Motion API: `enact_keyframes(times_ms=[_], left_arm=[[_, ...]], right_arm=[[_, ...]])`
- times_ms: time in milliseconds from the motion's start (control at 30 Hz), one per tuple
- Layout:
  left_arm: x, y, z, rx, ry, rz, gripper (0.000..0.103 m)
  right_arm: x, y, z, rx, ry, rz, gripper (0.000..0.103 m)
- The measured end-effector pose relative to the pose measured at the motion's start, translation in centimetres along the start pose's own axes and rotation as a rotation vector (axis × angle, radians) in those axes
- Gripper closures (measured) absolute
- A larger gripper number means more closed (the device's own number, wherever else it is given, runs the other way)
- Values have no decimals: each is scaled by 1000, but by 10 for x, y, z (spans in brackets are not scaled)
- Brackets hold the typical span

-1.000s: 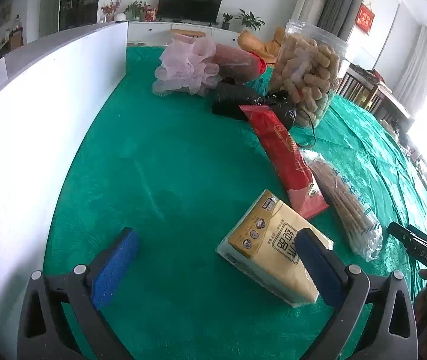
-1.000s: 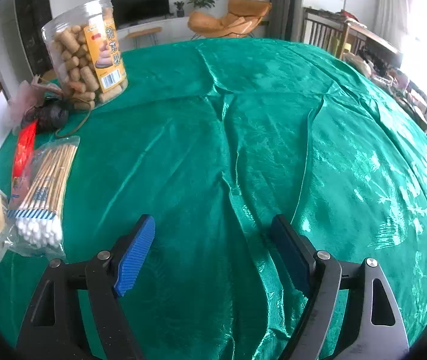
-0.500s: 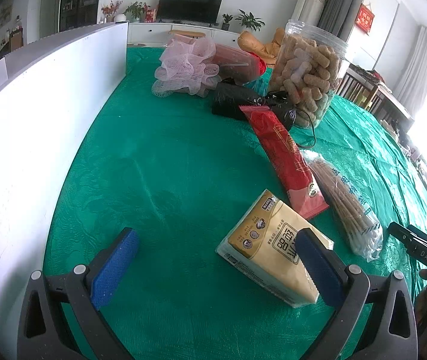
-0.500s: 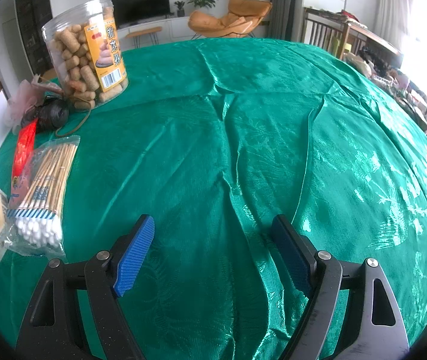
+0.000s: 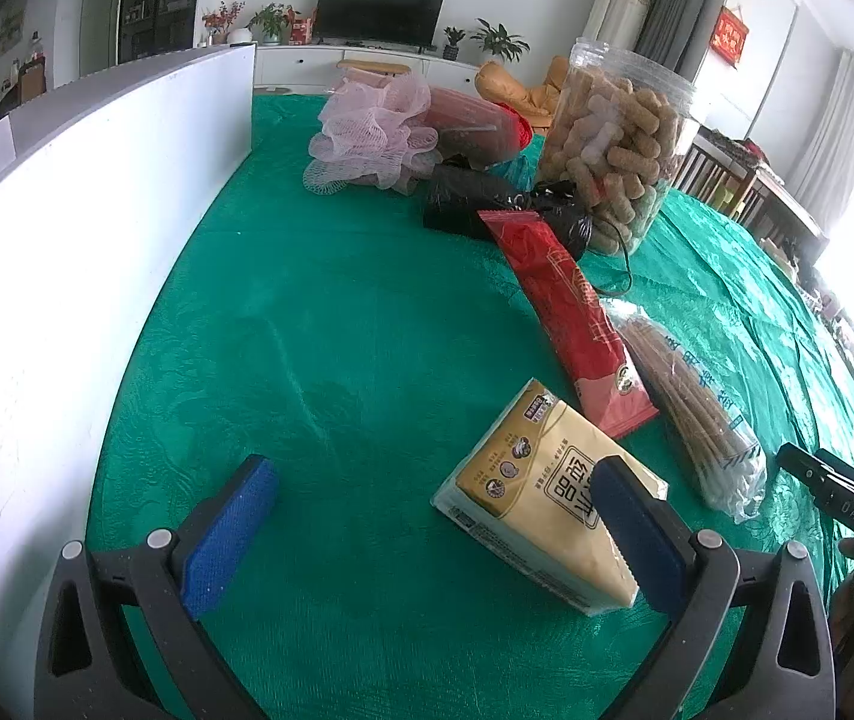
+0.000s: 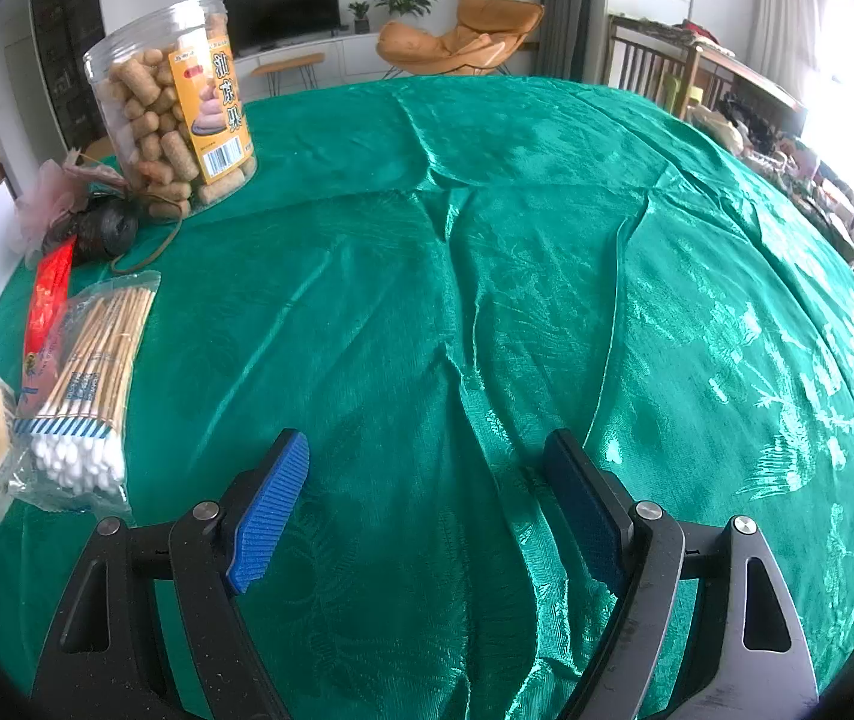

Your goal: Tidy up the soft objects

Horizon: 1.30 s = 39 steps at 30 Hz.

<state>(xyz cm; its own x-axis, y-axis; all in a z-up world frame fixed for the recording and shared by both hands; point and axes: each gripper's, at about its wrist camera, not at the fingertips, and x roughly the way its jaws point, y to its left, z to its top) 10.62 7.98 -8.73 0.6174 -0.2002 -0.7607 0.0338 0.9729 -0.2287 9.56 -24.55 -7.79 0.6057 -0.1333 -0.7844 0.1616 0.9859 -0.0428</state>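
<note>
L gripper agape, tissue pack beside

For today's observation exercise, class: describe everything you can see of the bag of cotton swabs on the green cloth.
The bag of cotton swabs is a clear, crinkled plastic pouch with blue print, packed with wooden-looking sticks tipped in white cotton. The white tips bunch at the near end. It lies flat on the green tablecloth, sealed as far as shows. Its long side runs against the red snack packet, slightly overlapping it, and the yellow tissue pack sits by its near end. Neither set of tongs touches it.
</note>
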Motion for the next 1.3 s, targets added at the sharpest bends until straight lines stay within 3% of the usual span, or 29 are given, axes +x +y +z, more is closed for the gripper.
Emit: enact_keyframes(times_ms=[100, 300, 333, 400, 433, 500, 567, 667, 733, 767, 833, 967, 1033, 1133, 1167, 1300], left_arm=[[-1, 3, 2, 34, 34, -35, 0], [-2, 2, -2, 45, 11, -35, 0], [-2, 3, -2, 44, 11, -37, 0], [-2, 3, -2, 43, 10, -39, 0], [-2, 3, -2, 43, 9, -39, 0], [-2, 3, -2, 43, 9, -39, 0], [-2, 3, -2, 43, 9, -41, 0], [-2, 3, -2, 42, 9, -42, 0], [-2, 4, -2, 42, 9, -42, 0], [-2, 4, -2, 42, 8, -42, 0], [-2, 4, -2, 42, 9, -42, 0], [-2, 3, -1, 44, 9, -39, 0], [-2, 3, -1, 45, 9, -38, 0], [-2, 3, -1, 45, 9, -39, 0], [-2, 3, -1, 45, 9, -39, 0], [-2, 3, -1, 45, 9, -39, 0]], right_arm=[[0, 0, 0, 0, 0, 0, 20], [1, 0, 1, 0, 1, 33, 19], [1, 0, 2, 17, 8, 69, 19], [-15, -2, 9, 121, -14, 281, 20], [-23, 6, 14, 113, -29, 334, 20], [-34, 40, 29, -11, -11, 419, 20], [-27, 75, 40, -128, 82, 462, 23], [3, 118, 48, -270, 238, 430, 24], [22, 134, 46, -335, 308, 370, 48], [23, 138, 47, -355, 296, 345, 59], [18, 133, 49, -370, 260, 261, 63], [10, 81, 58, -275, 120, 10, 63], [12, 53, 58, -213, 88, -44, 62], [15, 33, 51, -135, 64, 2, 46], [16, 30, 48, -120, 61, 14, 35], [16, 28, 25, -76, 45, 24, 32]])
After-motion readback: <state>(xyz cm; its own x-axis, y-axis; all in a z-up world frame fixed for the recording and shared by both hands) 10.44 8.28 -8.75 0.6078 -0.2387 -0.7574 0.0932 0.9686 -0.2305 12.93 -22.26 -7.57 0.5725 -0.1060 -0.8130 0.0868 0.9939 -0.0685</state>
